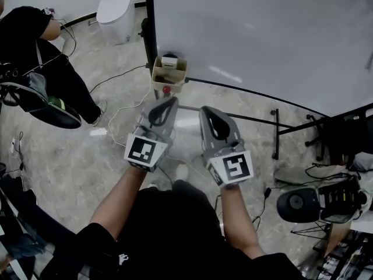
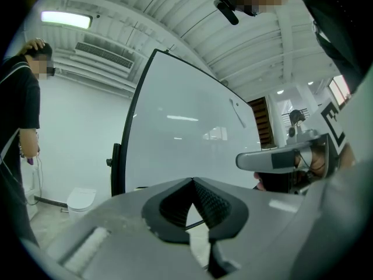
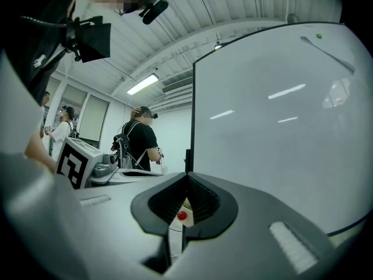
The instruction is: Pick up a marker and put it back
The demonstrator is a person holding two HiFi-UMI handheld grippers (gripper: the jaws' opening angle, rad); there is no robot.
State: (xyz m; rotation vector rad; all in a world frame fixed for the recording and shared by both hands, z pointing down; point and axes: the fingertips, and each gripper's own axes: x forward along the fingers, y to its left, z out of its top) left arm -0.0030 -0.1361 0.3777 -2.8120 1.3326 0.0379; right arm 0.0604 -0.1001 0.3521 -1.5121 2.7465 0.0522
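Observation:
A small cardboard box (image 1: 169, 74) hangs at the lower left corner of the whiteboard (image 1: 262, 34). A marker's red cap (image 1: 166, 89) pokes out at the box's near side. A white eraser-like item sits in the box. Both grippers are held level, side by side, short of the box. My left gripper (image 1: 172, 100) is shut and empty, its tip closest to the red cap. My right gripper (image 1: 205, 108) also looks shut with nothing in it. In the right gripper view the red cap (image 3: 182, 216) shows through the gap behind the closed tips (image 3: 187, 177).
A person in black (image 1: 35, 57) stands at the left, near cables on the floor. A white bin (image 1: 116, 13) sits by the far wall. The whiteboard's stand legs (image 1: 277, 124) and dark equipment (image 1: 326, 200) are at the right. Another person (image 3: 140, 139) stands beyond the board's edge.

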